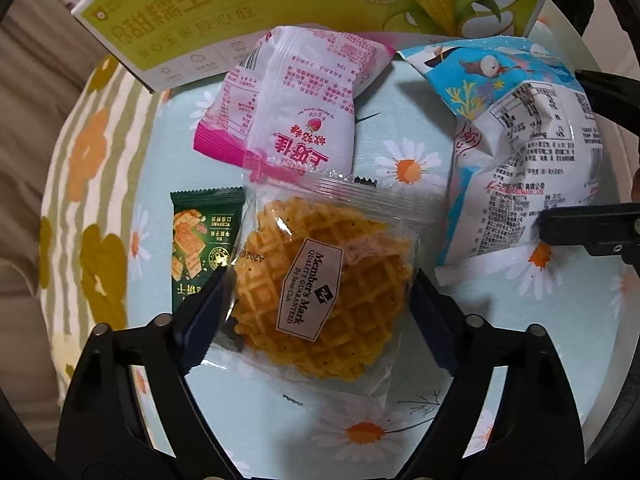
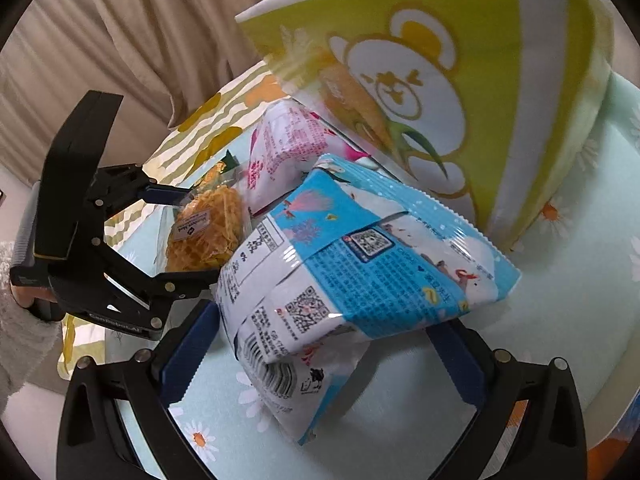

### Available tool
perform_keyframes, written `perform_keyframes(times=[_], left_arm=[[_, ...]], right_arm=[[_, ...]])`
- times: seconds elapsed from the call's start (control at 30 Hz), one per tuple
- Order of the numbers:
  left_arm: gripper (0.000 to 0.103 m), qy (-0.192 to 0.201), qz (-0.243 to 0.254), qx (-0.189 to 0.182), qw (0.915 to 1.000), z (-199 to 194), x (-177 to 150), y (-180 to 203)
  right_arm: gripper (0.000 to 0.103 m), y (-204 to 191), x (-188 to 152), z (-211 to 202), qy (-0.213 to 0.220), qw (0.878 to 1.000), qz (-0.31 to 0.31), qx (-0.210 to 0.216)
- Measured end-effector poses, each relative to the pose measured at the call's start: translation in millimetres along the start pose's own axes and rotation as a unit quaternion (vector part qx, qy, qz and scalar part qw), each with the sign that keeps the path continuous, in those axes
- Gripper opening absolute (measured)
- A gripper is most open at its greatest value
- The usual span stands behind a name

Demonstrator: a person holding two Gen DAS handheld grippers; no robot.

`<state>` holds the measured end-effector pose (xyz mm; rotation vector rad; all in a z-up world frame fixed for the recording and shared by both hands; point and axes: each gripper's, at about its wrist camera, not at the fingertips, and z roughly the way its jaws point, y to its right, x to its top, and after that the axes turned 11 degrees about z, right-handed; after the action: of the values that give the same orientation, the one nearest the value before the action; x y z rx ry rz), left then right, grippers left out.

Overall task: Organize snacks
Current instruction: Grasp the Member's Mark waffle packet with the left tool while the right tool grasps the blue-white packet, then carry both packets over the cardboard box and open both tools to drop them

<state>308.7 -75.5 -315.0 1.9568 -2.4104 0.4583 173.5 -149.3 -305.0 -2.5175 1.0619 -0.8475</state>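
Observation:
A clear-wrapped waffle packet [image 1: 320, 292] lies on the daisy-print tablecloth [image 1: 404, 136]. My left gripper [image 1: 322, 276] is shut on it, with one blue pad against each side of the wrapper. The right wrist view shows the same grip [image 2: 196, 236] on the waffle packet [image 2: 204, 232]. A blue and white snack bag [image 2: 360, 248] lies crumpled between the jaws of my right gripper [image 2: 322, 316], which stand wide and open around it. From the left wrist view that bag [image 1: 520, 140] sits at the right, inside the right gripper [image 1: 558, 152].
A pink and white packet [image 1: 292, 100] lies behind the waffle, and a small green biscuit packet [image 1: 200, 248] lies left of it. A tall green and yellow corn box [image 2: 440, 100] stands at the back. A striped flowered cloth [image 1: 92, 200] borders the left; a sleeved hand [image 2: 24, 320] holds the left gripper.

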Motion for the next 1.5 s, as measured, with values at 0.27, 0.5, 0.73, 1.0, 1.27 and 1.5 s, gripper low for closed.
perform_keyframes(times=[0.27,0.5,0.73,1.0,1.27,1.5], left_arm=[[0.076,0.003,-0.018,-0.007,0.9998,-7.8,-3.6,12.7],[0.076,-0.001,-0.062,0.008,0.9981,-15.1,-20.0,30.3],[0.075,0.0,-0.12,0.012,0.9927,-22.7,-37.2,37.2],[0.075,0.006,-0.181,0.039,0.9828,-45.5,-59.3,34.0],[0.075,0.02,-0.232,0.106,0.9666,-115.3,-67.9,27.0],[0.075,0.046,-0.275,0.151,0.9485,-178.7,-56.3,17.6]], right_arm=[[0.102,-9.1,7.2,11.3,0.0,1.0,0.0,0.007],[0.102,-8.6,12.5,11.3,-0.009,1.0,0.002,0.017],[0.071,-7.1,9.9,9.6,-0.033,0.999,-0.01,0.032],[0.067,-28.4,4.4,-12.1,-0.034,0.995,-0.072,0.052],[0.066,-58.8,18.5,-58.5,-0.01,0.988,-0.128,0.09],[0.066,-67.2,43.4,-100.2,0.007,0.98,-0.146,0.133]])
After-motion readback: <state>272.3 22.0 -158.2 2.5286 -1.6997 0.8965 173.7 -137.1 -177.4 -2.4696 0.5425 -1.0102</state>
